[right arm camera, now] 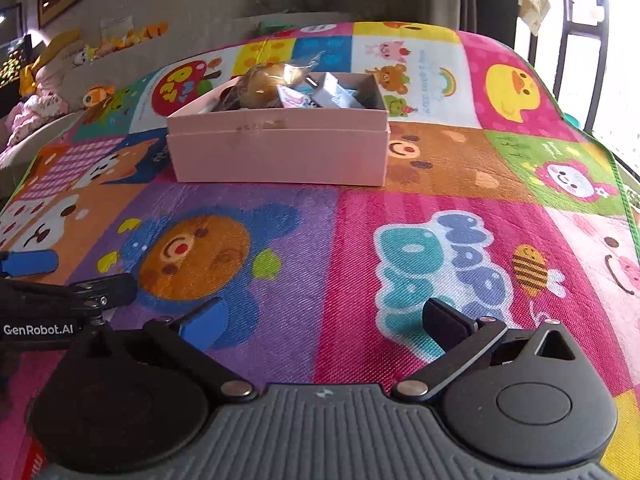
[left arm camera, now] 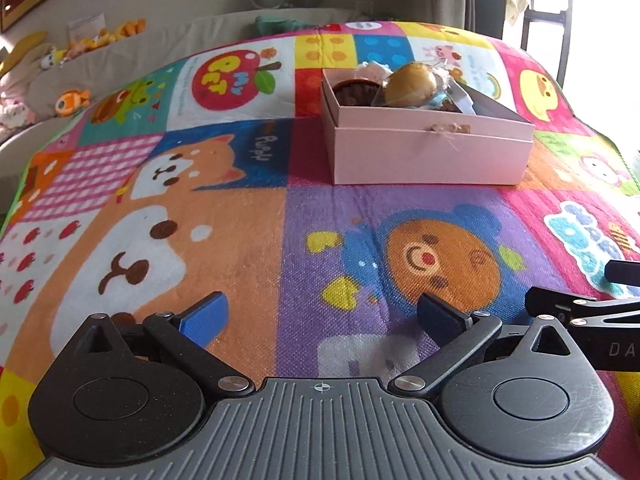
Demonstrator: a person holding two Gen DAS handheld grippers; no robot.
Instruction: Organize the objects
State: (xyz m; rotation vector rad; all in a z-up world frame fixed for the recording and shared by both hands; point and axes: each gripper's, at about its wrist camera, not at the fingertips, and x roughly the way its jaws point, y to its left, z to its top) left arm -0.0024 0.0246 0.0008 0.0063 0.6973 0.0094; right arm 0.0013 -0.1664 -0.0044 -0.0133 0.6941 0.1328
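**Both tongs spread wide above the play mat, pink box ahead**

Left wrist view: the left tongs point(left arm camera: 322, 316) stand released, the blue pads far apart with nothing between them, over the colourful cartoon mat point(left arm camera: 248, 240) near its purple bear panel. The pink box point(left arm camera: 428, 148) sits further up the mat, right of centre, open at the top and set into its own lid. Inside it a golden round object in clear wrap point(left arm camera: 412, 82) rises above the rim, with a brown item point(left arm camera: 354, 92) to its left and small packets to its right that are too cramped to identify. Part of the right tongs point(left arm camera: 576, 308) pokes in at the right edge. Plush toys point(left arm camera: 72, 100) lie along the far left.

Right wrist view: the right tongs point(right arm camera: 324, 320) are likewise released and empty, above the seam between the purple and pink panels. The pink box point(right arm camera: 280, 152) lies ahead, left of centre, well apart from the fingertips. The left tongs point(right arm camera: 60, 280) show at the left edge.
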